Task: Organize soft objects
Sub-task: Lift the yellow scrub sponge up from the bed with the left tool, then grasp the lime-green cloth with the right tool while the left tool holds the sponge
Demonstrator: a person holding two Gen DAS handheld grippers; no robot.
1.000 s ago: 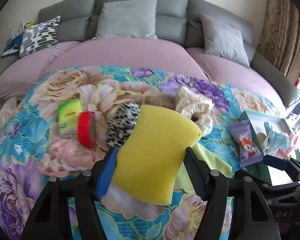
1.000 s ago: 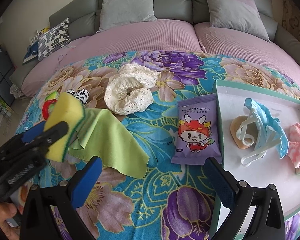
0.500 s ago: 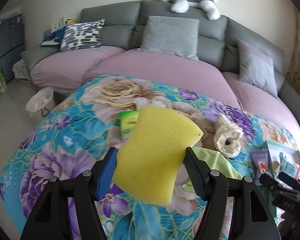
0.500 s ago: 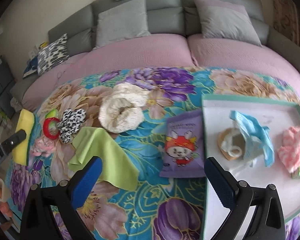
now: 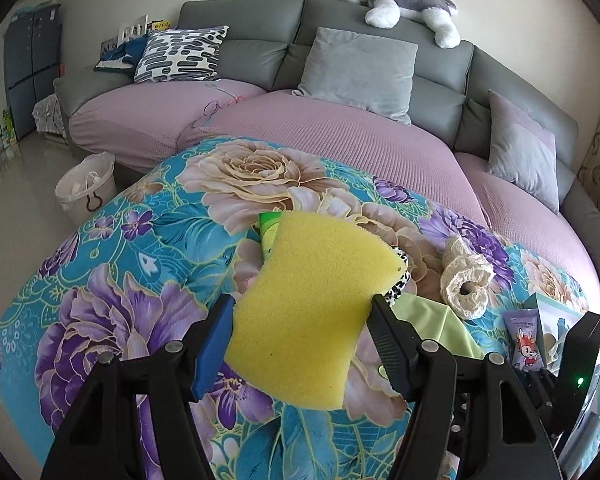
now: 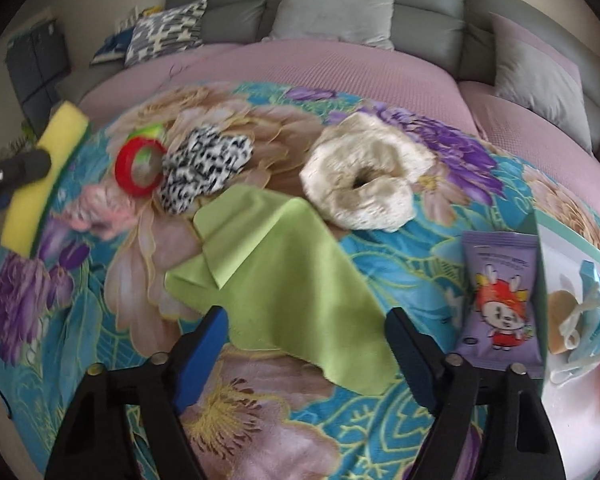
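A grey sofa point(image 5: 384, 80) with mauve seat covers runs behind a table draped in a floral cloth point(image 6: 100, 320) of teal, purple and beige. At the cloth's right edge sits a white tray point(image 6: 572, 252) with a teal rim, holding a pale blue item and a tan one. On the cloth, a green cloth point(image 6: 276, 276) lies spread and partly folded directly ahead of the right gripper point(image 6: 306, 344), whose jaws are closing with the near edge of that cloth between them, though the pads do not press it. Just beyond it rests a cream lace scrunchie point(image 6: 360, 178), and to the right, against the tray's wall, a purple wipes packet point(image 6: 500, 296). The left gripper point(image 5: 300, 332) is clenched on a yellow sponge point(image 5: 316, 308), one pad at each narrow side, lifted above the cloth. Farther left lie a black-and-white scrunchie point(image 6: 206, 168), a pink fluffy item point(image 6: 100, 208) and a red ring point(image 6: 138, 166).
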